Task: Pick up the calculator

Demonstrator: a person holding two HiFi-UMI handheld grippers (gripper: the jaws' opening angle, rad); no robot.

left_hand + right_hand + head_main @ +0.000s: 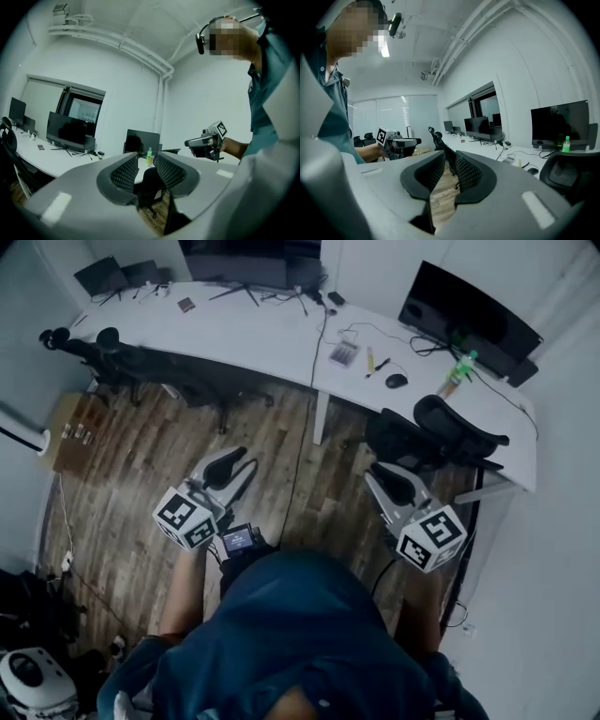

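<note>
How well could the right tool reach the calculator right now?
Probably not yet: the right tool hangs well back over the floor, the calculator lies far off on the desk, a chair partly between.

No text, number or brand can be read in any view. The left cube [186, 519] and the right cube [433, 538] carry only black-and-white square patterns, with no letters or digits. A small lit screen [240, 539] just beside the left cube is too blurred to read. On the desk [244, 329], the calculator [344, 354] near the front edge has keys too small to make out. The label on the bottle [457, 376] towards the desk's right end is only a blur.
</note>
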